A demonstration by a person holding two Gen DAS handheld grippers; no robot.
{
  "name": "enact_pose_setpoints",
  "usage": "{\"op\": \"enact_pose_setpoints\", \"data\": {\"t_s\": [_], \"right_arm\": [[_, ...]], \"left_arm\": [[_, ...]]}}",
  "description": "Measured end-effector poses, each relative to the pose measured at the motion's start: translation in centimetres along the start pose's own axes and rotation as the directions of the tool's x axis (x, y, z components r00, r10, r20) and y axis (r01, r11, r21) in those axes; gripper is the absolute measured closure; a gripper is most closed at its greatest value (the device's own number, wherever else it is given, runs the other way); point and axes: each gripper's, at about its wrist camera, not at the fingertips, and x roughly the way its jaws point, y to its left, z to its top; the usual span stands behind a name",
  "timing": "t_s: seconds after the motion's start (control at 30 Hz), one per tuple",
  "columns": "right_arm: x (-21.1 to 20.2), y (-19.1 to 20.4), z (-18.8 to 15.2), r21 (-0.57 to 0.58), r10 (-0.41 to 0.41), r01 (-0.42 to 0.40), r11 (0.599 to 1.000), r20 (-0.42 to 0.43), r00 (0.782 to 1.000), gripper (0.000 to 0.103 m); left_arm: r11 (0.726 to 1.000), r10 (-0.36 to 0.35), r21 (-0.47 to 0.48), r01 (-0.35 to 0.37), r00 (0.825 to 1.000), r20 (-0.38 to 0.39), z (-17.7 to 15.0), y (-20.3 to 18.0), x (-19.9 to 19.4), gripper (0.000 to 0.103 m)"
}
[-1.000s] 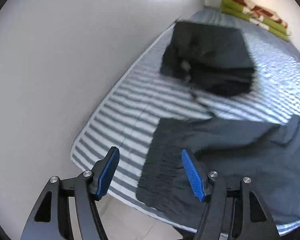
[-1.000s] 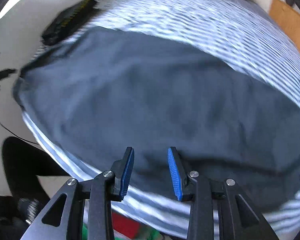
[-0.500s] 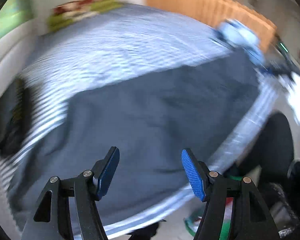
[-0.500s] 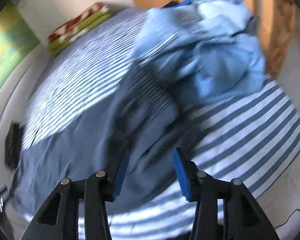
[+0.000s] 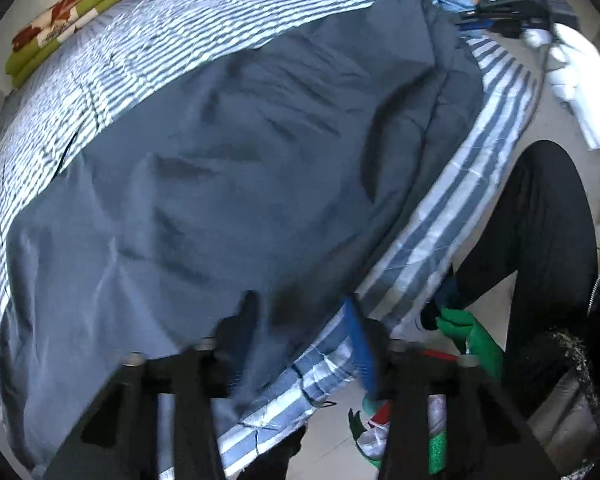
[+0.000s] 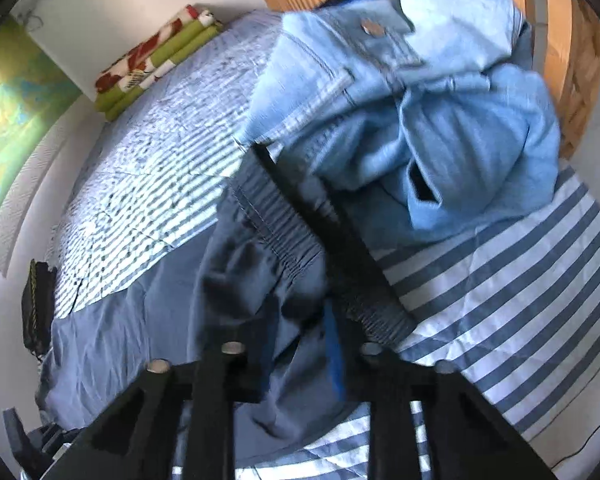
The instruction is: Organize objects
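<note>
Step in hand, judged: taking hold of the dark blue garment (image 5: 236, 184) spread over the striped bed (image 5: 148, 44), to fold it. Left gripper (image 5: 300, 332) sat at lower centre of frame, fingers spread over the garment's near hem, pinching nothing. Right gripper (image 6: 300, 344), lower centre, straddled the elastic waistband; blurred, so cannot tell whether it had closed. Next move likely needs both to clamp. Only the right view showed the light denim pile (image 6: 412, 120) clearly; only the left, the whole garment.
</note>
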Motion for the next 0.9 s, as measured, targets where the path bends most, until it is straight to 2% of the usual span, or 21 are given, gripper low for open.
{"op": "enact_pose_setpoints", "data": {"t_s": [0.03, 0.1, 0.17, 0.37, 0.47, 0.53, 0.57, 0.6, 0.67, 0.7, 0.73, 0.77, 0.8, 0.83, 0.87, 0.9], "right_arm": [[-0.5, 0.0, 0.1, -0.002, 0.004, -0.004, 1.0, 0.005, 1.0, 0.091], [-1.5, -0.2, 0.3, -0.007, 0.018, -0.018, 1.0, 0.018, 1.0, 0.093], [-2.7, -0.3, 0.7, -0.011, 0.027, -0.027, 1.0, 0.034, 0.999, 0.093], [-4.9, -0.4, 0.4, -0.002, 0.066, -0.066, 0.998, 0.012, 0.998, 0.094], [-3.5, -1.1, -0.7, -0.008, 0.006, -0.006, 1.0, -0.015, 1.0, 0.094], [-0.9, -1.5, -1.6, -0.053, -0.101, 0.098, 0.994, -0.058, 0.993, 0.094], [0.6, -1.4, -2.1, -0.109, -0.206, 0.197, 0.974, -0.078, 0.975, 0.093], [1.2, -1.2, -2.4, -0.141, -0.248, 0.235, 0.962, -0.083, 0.965, 0.093], [0.9, -0.9, -2.5, -0.152, -0.284, 0.271, 0.951, -0.071, 0.956, 0.087], [0.5, -0.7, -2.4, -0.146, -0.305, 0.294, 0.945, -0.058, 0.951, 0.079], [-0.3, -0.3, -2.2, -0.14, -0.337, 0.33, 0.933, -0.029, 0.941, 0.077], [-1.3, 0.4, -1.9, -0.143, -0.365, 0.365, 0.92, 0.027, 0.931, 0.077], [-2.4, 1.7, -1.7, -0.162, -0.365, 0.375, 0.913, 0.087, 0.927, 0.077], [-3.1, 3.2, -1.6, -0.189, -0.339, 0.358, 0.914, 0.124, 0.933, 0.077], [-3.4, 4.0, -1.6, -0.207, -0.316, 0.338, 0.918, 0.133, 0.939, 0.077], [-3.3, 5.9, -1.7, -0.25, -0.264, 0.29, 0.924, 0.133, 0.955, 0.077]], "left_arm": [[1.0, 0.003, -0.006, -0.003, 1.0, -0.001, 0.1, 0.2, 0.1, 0.086], [1.0, 0.023, 0.005, -0.023, 1.0, 0.007, -0.1, 0.0, -0.2, 0.097], [0.999, 0.042, 0.03, -0.043, 0.999, 0.023, -0.1, -0.4, -0.6, 0.098], [0.998, 0.001, 0.061, -0.004, 0.999, 0.051, -1.2, -0.9, -3.2, 0.099], [0.997, 0.011, 0.074, -0.013, 1.0, 0.025, -1.3, -1.0, -2.5, 0.098], [0.997, -0.004, 0.08, 0.004, 1.0, 0.0, -1.6, -1.0, -1.9, 0.093], [0.997, -0.012, 0.075, 0.012, 1.0, 0.002, -1.7, -0.8, -2.0, 0.093], [0.998, -0.029, 0.061, 0.029, 1.0, 0.007, -1.9, -0.5, -2.4, 0.091], [0.998, -0.055, 0.005, 0.055, 0.998, 0.036, -2.2, 1.2, -3.7, 0.079], [0.998, -0.06, -0.031, 0.062, 0.996, 0.06, -2.3, 2.4, -4.5, 0.067], [0.996, -0.058, -0.058, 0.062, 0.995, 0.081, -2.3, 3.4, -5.0, 0.061], [0.995, -0.05, -0.085, 0.059, 0.993, 0.104, -2.3, 4.6, -5.5, 0.06], [0.991, -0.027, -0.124, 0.043, 0.992, 0.123, -2.3, 6.1, -5.9, 0.06], [0.989, -0.01, -0.145, 0.028, 0.992, 0.125, -2.4, 7.0, -6.1, 0.06], [0.987, 0.013, -0.16, 0.006, 0.993, 0.121, -2.4, 7.9, -5.9, 0.06], [0.985, 0.042, -0.17, -0.022, 0.993, 0.113, -2.4, 8.8, -5.5, 0.06]]}}
